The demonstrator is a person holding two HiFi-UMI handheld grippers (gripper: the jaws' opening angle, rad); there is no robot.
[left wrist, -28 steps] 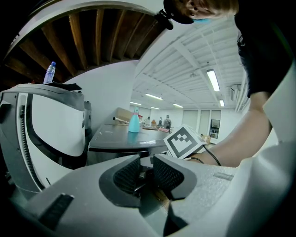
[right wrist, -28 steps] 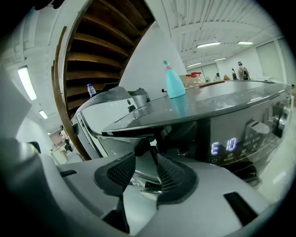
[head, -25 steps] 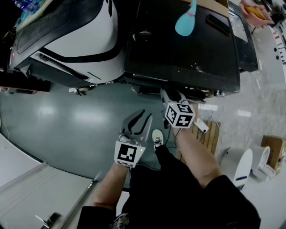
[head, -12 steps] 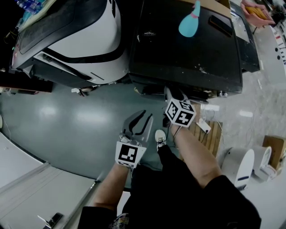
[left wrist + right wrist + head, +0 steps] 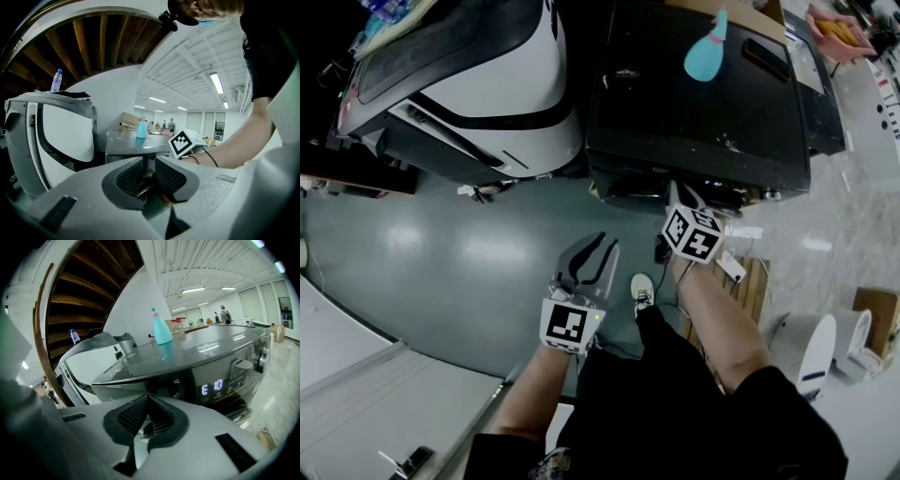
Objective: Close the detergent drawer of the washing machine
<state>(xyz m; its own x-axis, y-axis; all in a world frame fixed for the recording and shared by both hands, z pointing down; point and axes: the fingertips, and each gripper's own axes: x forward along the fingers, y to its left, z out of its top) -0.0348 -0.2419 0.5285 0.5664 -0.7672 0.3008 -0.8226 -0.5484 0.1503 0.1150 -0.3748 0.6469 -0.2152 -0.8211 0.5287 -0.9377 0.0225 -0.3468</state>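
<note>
In the head view the right tool (image 5: 679,195) shows little beyond its marker cube (image 5: 693,234), its tips lost against the dark front of the washing machine (image 5: 703,103); that front is tucked under the lid's edge, so the detergent drawer cannot be made out; in the right gripper view the control panel (image 5: 225,380) goes dark at its left end; the white machine (image 5: 469,75) runs off the top edge; distant people (image 5: 225,315) are too small to tell.

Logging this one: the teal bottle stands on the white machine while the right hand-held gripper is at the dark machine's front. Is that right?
Not quite. The teal bottle stands on the dark machine, not the white machine; the head view shows it. The right hand-held gripper is at that machine's front.
</note>
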